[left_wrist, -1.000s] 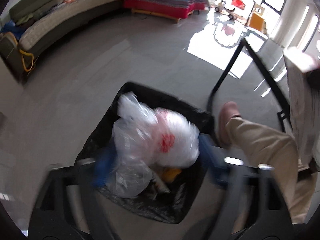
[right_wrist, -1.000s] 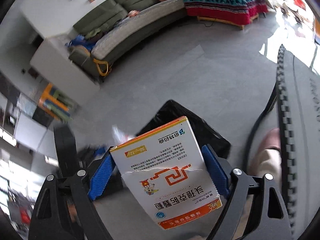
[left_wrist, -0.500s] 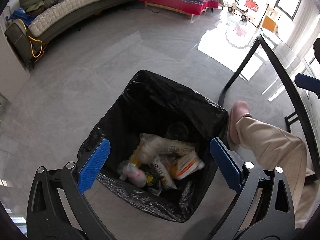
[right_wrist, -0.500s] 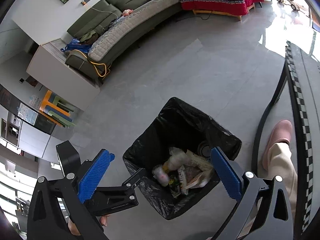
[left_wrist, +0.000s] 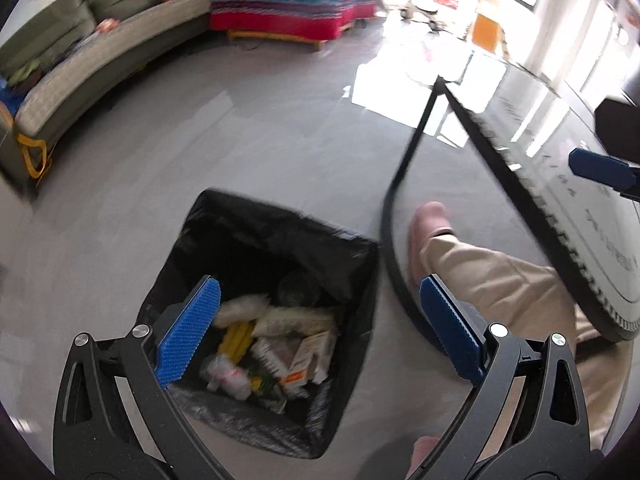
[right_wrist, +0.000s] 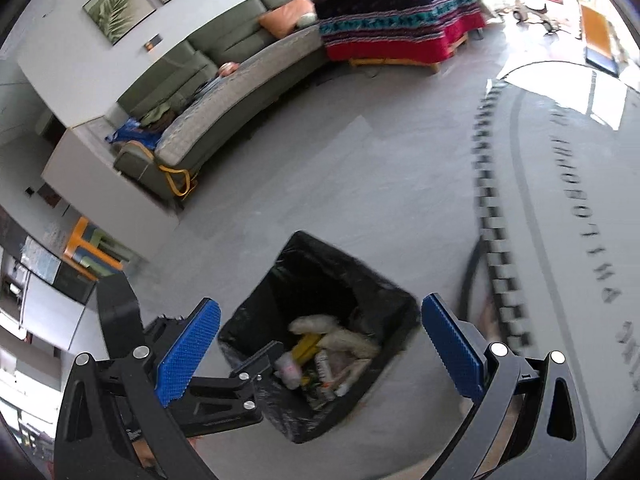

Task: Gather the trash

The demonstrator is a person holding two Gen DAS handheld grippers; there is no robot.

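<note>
In the bin (left_wrist: 360,248), seemingly, the dropped box (left_wrist: 310,360).

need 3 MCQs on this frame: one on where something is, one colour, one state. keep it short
1. Where does the trash bin stand?
A. on the sofa
B. on the grey floor beside the table leg
C. on the tabletop

2. What colour are the pads on the left gripper?
A. blue
B. red
C. yellow

3. What state is the right gripper in?
A. shut on a box
B. shut on a bag
C. open, nothing between its fingers

Answers:
1. B: the bin, lined with a black bag, sits on the floor next to the black table leg.
2. A: both pads in the left wrist view are blue.
3. C: in the right wrist view its fingers stand wide apart, with only the bin and its trash seen below, between them.
</note>
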